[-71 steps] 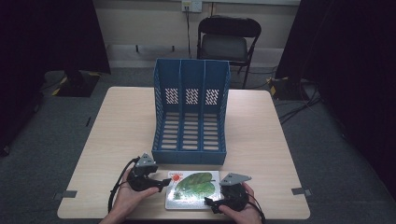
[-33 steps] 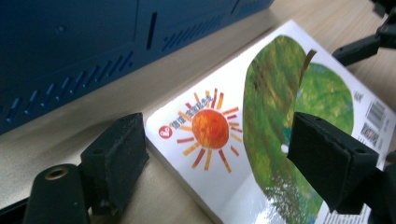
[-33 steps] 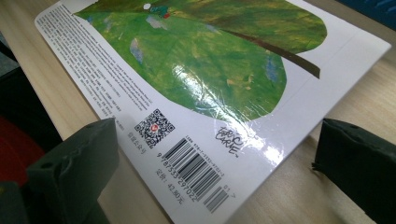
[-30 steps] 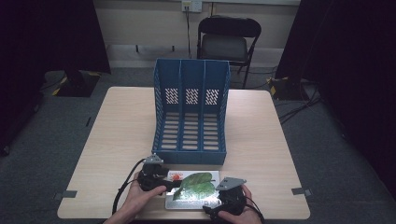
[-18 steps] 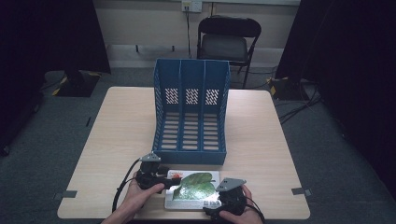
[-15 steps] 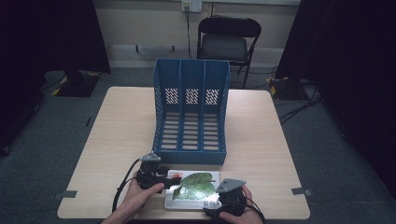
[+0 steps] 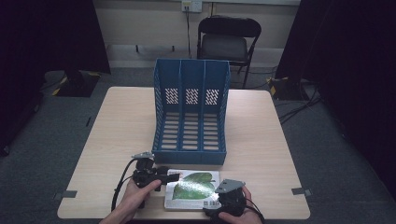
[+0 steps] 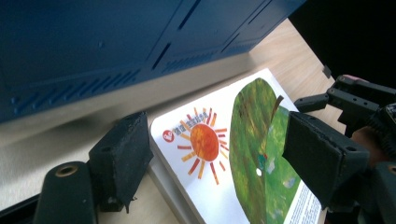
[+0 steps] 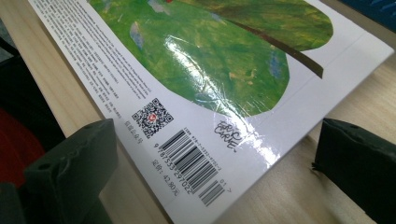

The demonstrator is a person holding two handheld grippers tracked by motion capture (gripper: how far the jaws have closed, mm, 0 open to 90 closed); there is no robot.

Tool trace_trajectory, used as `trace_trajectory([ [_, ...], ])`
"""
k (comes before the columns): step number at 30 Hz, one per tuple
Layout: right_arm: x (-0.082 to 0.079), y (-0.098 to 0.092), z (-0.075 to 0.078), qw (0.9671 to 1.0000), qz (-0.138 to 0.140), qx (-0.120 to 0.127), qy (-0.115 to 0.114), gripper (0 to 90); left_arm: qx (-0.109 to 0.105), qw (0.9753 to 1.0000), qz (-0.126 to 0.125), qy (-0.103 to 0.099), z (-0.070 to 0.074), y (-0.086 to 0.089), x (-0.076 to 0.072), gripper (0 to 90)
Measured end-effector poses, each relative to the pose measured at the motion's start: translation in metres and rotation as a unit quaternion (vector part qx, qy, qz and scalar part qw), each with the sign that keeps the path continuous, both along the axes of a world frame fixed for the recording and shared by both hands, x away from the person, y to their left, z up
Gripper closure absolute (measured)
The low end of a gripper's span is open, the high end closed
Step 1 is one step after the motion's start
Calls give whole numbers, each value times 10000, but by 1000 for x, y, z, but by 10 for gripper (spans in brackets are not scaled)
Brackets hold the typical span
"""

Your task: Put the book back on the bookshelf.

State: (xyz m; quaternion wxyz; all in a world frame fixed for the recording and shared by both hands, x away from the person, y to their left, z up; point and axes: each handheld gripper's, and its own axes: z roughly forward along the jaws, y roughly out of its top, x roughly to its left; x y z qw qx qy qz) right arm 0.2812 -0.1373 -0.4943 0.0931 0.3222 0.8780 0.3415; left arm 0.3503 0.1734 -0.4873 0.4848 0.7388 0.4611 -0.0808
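High view: the picture book (image 7: pixel 192 190) lies flat at the table's (image 7: pixel 116 135) near edge, just in front of the blue file rack (image 7: pixel 191 112). Both the left gripper (image 7: pixel 164 178) and right gripper (image 7: pixel 219 200) gape wide, jaws straddling opposite corners, gripping nothing. Best to close squarely on both corners before lifting evenly.

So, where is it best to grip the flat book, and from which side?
Probably at its corners. The book lies flat on the table, so only thin edges offer grip. The left gripper straddles the sun corner, the right gripper the barcode corner; come in low from the sides.
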Motion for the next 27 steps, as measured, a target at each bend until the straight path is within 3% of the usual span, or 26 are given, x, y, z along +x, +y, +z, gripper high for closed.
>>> trace_trajectory([
  [1,0,0,0,10000,0,0,0,0,0,10000,0,0,0,0,0,228],
  [2,0,0,0,10000,-14,46,27,0,-171,9997,48,142,-1,2,0,228],
  [3,0,0,0,10000,-22,50,32,0,-140,9998,29,115,-1,4,0,230],
  [4,0,0,0,10000,-23,52,31,0,-285,9992,82,262,0,3,0,233],
  [5,1,0,0,10000,-12,62,30,0,-337,9990,97,264,-1,4,0,237],
  [13,2,-2,1,9997,-54,179,126,0,-379,9986,1,360,-2,8,-3,275],
  [14,2,-2,1,9997,-53,186,134,0,-488,9974,-113,524,-4,9,-4,318],
  [20,2,-2,1,9997,-59,190,153,0,-380,9977,-178,528,-6,8,-6,317],
  [24,3,-2,2,9996,-70,180,229,0,-439,9960,-383,679,-7,4,-7,344],
  [27,4,-2,2,9995,-52,220,240,0,-341,9966,-418,625,-7,2,-7,352],
])
